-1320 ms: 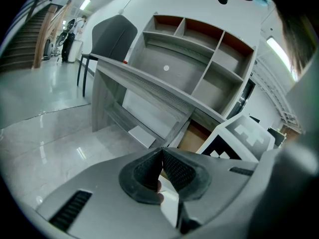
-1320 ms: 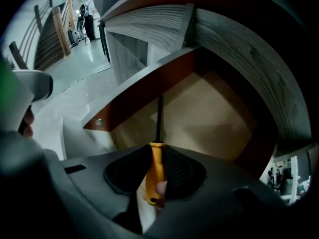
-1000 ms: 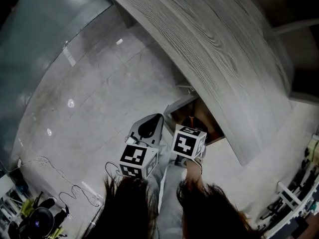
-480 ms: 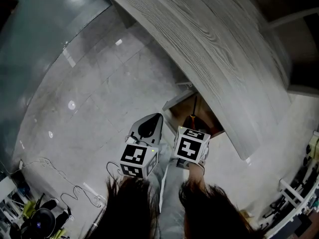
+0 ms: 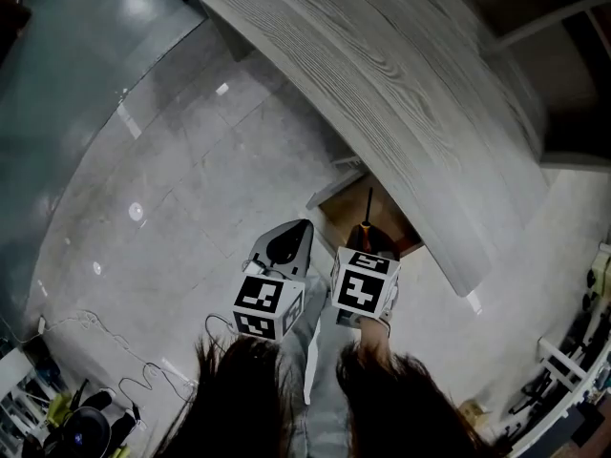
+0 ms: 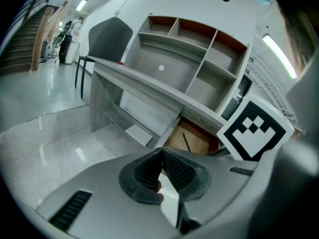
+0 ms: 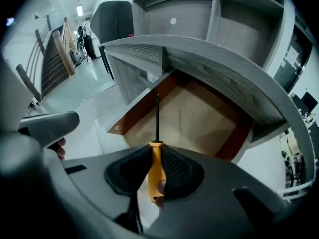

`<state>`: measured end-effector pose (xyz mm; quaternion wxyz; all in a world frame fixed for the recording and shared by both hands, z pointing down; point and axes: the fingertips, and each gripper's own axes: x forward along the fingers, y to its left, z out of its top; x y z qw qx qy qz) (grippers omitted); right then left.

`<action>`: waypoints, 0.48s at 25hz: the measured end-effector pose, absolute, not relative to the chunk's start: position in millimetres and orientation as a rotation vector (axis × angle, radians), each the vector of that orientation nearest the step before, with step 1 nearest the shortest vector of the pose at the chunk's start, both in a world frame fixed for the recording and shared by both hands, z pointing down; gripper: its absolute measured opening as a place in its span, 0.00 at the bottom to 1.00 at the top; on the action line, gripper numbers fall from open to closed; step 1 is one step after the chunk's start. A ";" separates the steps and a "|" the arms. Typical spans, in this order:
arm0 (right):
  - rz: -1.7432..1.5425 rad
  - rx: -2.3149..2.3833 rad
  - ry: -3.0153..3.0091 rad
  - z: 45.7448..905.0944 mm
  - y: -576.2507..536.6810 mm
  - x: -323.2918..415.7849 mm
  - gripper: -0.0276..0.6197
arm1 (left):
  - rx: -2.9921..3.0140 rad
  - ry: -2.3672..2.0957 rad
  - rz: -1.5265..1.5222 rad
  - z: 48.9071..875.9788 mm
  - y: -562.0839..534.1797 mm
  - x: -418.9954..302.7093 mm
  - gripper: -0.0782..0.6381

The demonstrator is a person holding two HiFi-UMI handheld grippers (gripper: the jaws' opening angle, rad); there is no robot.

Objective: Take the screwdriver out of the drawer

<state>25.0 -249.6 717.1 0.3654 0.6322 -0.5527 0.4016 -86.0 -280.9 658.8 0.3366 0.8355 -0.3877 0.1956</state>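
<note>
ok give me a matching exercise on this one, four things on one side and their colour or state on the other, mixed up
Things:
1. screwdriver
2. drawer
3. left gripper
4. right gripper

Colour or state:
A. jaws together, nothing between them
B. pulled open under the desk, brown inside
C. orange handle, black shaft
D. jaws closed on a handle

Pairs: 1-C, 2-B, 3-A, 4-D

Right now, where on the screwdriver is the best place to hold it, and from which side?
Grip the thick orange handle from its rear end, as the right claw does; the thin black shaft points away over the open drawer.
</note>
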 end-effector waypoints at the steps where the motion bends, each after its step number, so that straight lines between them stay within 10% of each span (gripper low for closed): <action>1: 1.032 1.622 -1.429 714.8 -248.8 24.8 0.17 | 2.180 -1.014 0.508 657.1 -280.7 -84.7 0.13; 12: 0.988 1.568 -1.524 682.1 -233.6 24.9 0.17 | 2.163 -1.081 0.498 636.2 -256.6 -77.8 0.13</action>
